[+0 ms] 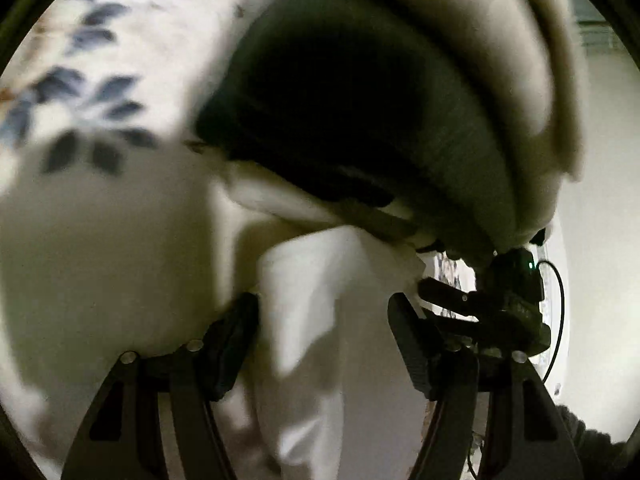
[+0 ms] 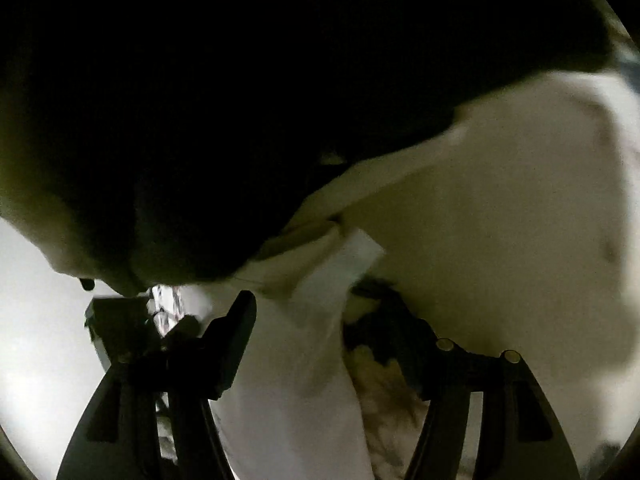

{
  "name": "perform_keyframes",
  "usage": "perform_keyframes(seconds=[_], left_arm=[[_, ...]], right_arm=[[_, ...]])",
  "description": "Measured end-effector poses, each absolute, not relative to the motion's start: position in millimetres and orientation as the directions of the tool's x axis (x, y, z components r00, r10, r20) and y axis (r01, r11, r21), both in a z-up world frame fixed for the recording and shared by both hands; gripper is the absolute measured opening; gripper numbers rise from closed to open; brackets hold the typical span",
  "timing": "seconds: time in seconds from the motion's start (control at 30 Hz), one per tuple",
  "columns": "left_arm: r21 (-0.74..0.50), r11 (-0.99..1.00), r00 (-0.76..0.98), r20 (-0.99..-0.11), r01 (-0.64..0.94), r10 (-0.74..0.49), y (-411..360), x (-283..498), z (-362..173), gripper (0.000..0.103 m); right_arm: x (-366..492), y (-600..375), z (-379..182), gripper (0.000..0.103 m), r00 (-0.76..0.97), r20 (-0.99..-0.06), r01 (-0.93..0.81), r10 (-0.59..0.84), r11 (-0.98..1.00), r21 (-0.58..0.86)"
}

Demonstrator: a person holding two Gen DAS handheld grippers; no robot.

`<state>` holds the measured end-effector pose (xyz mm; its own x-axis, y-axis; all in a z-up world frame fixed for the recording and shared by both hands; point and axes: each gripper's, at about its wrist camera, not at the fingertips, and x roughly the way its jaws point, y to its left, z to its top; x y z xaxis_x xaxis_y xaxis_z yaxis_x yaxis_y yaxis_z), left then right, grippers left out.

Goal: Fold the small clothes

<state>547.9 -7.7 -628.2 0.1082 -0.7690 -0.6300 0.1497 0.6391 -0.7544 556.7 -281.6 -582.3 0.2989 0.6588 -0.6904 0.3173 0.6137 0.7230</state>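
With a cream-and-dark garment [image 1: 400,92] bunched and lifted above the leaf-print sheet [image 1: 92,40], my left gripper [image 1: 324,316] stands spread, a white fold of the cloth [image 1: 304,300] running down between its fingers, seemingly unpinched. My right gripper [image 2: 332,320] is likewise spread around the white fold, with part of the cloth draped over its right-hand finger; whether it pinches anything, I cannot tell. Both views are blurred. The risk, as I judge it: with neither jaw clearly closed, the hanging garment could slide free and collapse onto the sheet in a heap, spoiling the fold line.
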Motion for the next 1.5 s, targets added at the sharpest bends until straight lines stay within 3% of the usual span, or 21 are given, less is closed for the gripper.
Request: perform_keyframes(seconds=[0.13, 0.17, 0.2, 0.23, 0.43, 0.77, 0.93, 1.03, 1.07, 1.1, 1.13, 1.17, 1.23, 1.3, 1.5], left_arm=[[-0.756, 0.621, 0.127, -0.608, 0.208, -0.784, -18, 549, -619, 0.063], [-0.746, 0.626, 0.133, -0.613, 0.228, -0.779, -21, 546, -616, 0.05], [-0.727, 0.639, 0.134, -0.628, 0.25, -0.767, -24, 543, -614, 0.012], [-0.715, 0.651, 0.127, -0.643, 0.256, -0.756, -28, 543, -614, 0.008], [-0.691, 0.659, 0.176, -0.639, 0.295, -0.749, -22, 528, -585, 0.009], [-0.683, 0.63, 0.246, -0.582, 0.369, -0.775, 15, 475, -513, 0.009], [-0.705, 0.6, 0.236, -0.554, 0.378, -0.799, 35, 437, -504, 0.012], [-0.71, 0.615, 0.203, -0.583, 0.342, -0.786, 42, 391, -499, 0.036], [-0.708, 0.623, 0.189, -0.597, 0.332, -0.779, 51, 372, -497, 0.05], [-0.704, 0.632, 0.18, -0.61, 0.323, -0.772, 62, 361, -502, 0.061], [-0.695, 0.648, 0.168, -0.631, 0.312, -0.757, 68, 342, -503, 0.064], [-0.678, 0.672, 0.143, -0.664, 0.298, -0.734, 70, 328, -503, 0.064], [-0.639, 0.721, 0.084, -0.73, 0.268, -0.679, 64, 309, -511, 0.064], [-0.615, 0.753, 0.041, -0.768, 0.231, -0.64, 68, 282, -523, 0.064], [-0.592, 0.801, 0.033, -0.802, 0.091, -0.596, 100, 255, -539, 0.064]], right_arm=[[567, -271, -586, 0.063, 0.33, -0.633, 0.294, 0.7, 0.561, 0.774], [569, -267, -585, 0.056, 0.344, -0.633, 0.291, 0.693, 0.563, 0.774], [570, -262, -584, 0.028, 0.347, -0.634, 0.283, 0.691, 0.568, 0.773], [571, -258, -584, 0.012, 0.342, -0.642, 0.282, 0.686, 0.577, 0.767], [568, -237, -564, 0.001, 0.387, -0.655, 0.26, 0.649, 0.605, 0.753], [533, -206, -496, 0.001, 0.461, -0.597, 0.118, 0.657, 0.621, 0.775], [501, -188, -468, 0.001, 0.464, -0.556, 0.049, 0.69, 0.606, 0.794], [475, -214, -459, 0.002, 0.419, -0.536, 0.042, 0.733, 0.573, 0.818], [459, -212, -462, 0.003, 0.383, -0.527, 0.046, 0.758, 0.554, 0.831], [446, -212, -463, 0.009, 0.348, -0.52, 0.055, 0.78, 0.537, 0.842], [421, -229, -462, 0.019, 0.306, -0.52, 0.072, 0.798, 0.525, 0.848], [397, -230, -468, 0.025, 0.25, -0.53, 0.092, 0.81, 0.525, 0.846], [361, -244, -480, 0.047, 0.17, -0.561, 0.127, 0.811, 0.546, 0.828], [331, -258, -489, 0.059, 0.116, -0.585, 0.174, 0.802, 0.564, 0.807], [277, -291, -509, 0.06, 0.182, -0.608, 0.382, 0.773, 0.514, 0.768]])
